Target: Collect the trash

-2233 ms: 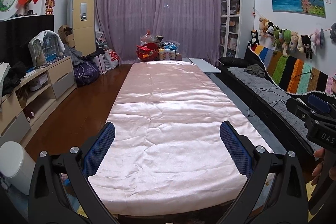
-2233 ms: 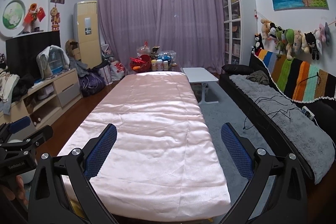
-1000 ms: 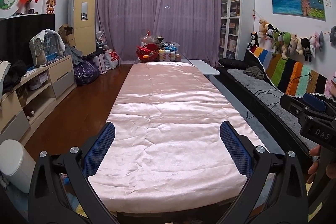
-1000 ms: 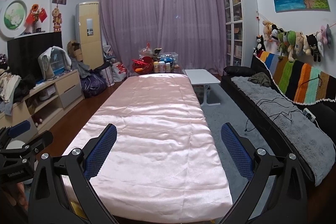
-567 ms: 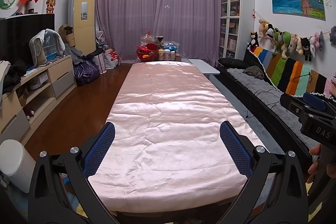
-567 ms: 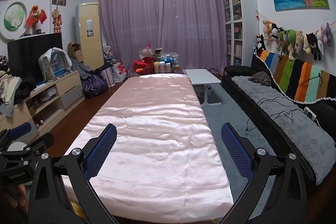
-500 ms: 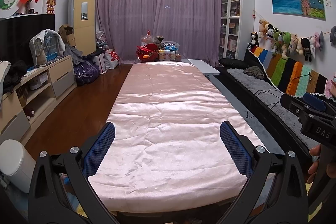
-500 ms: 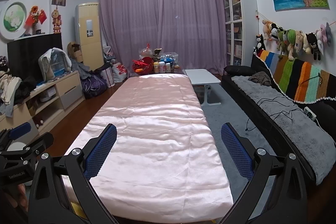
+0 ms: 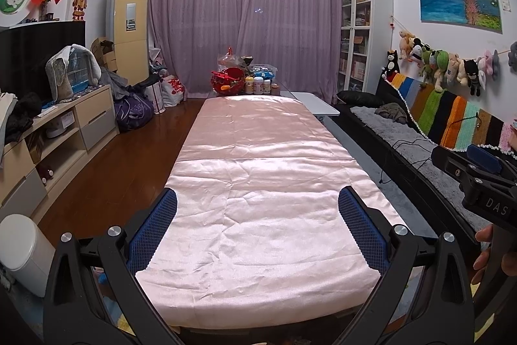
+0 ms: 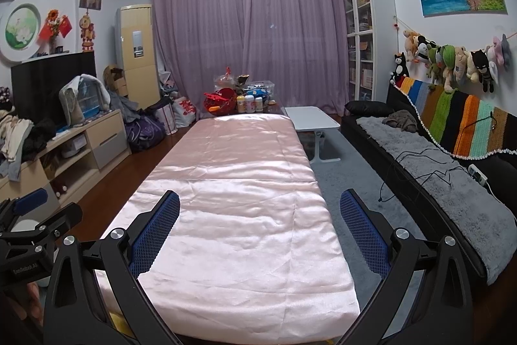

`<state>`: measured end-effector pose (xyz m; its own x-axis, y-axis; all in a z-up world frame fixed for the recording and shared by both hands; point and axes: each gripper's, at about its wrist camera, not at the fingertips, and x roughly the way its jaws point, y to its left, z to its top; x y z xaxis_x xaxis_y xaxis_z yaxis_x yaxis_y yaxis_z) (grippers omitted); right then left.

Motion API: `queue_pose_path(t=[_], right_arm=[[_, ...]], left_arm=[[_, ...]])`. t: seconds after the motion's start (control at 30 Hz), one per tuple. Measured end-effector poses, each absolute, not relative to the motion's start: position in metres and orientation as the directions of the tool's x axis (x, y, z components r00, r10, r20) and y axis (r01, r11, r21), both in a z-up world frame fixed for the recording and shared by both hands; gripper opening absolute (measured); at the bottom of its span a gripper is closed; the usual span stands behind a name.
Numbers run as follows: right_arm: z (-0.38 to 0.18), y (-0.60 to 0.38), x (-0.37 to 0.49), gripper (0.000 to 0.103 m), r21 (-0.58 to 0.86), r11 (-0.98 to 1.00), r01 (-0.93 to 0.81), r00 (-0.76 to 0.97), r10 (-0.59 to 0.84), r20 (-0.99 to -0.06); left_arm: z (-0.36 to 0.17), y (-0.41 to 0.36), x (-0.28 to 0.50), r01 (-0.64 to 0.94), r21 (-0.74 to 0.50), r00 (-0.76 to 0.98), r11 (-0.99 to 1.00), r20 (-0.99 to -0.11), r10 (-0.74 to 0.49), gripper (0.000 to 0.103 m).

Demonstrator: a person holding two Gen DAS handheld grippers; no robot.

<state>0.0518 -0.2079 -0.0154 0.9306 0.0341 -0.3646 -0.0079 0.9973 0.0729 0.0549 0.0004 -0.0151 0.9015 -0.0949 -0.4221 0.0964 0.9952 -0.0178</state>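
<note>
Left claw (image 9: 258, 212) held level above the near edge of the long worktop (image 9: 258, 183), blue mesh-textured pads (image 9: 155, 228) spread wide, nothing between them. Right claw (image 10: 259, 214) likewise level over the near right corner, pads parted and empty, gripped by a hand (image 9: 491, 254) seen at the left view's right margin. Worktop draped in smooth, glossy pink satin, faintly creased, with one straight fold line across the middle. No trash discernible on the cloth; jars and a red basket (image 9: 227, 81) clustered past the far edge
</note>
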Motion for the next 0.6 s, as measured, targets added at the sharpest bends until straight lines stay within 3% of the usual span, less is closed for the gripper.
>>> queue_pose_path(t=[0.6], right_arm=[[-0.0135,-0.2069,0.0521,0.100,0.071,0.997,-0.007,0.932,0.032,-0.362]], left_arm=[[-0.0090,0.0063,0.0560,0.113,-0.064,0.891,0.991,-0.435,-0.130,0.095]])
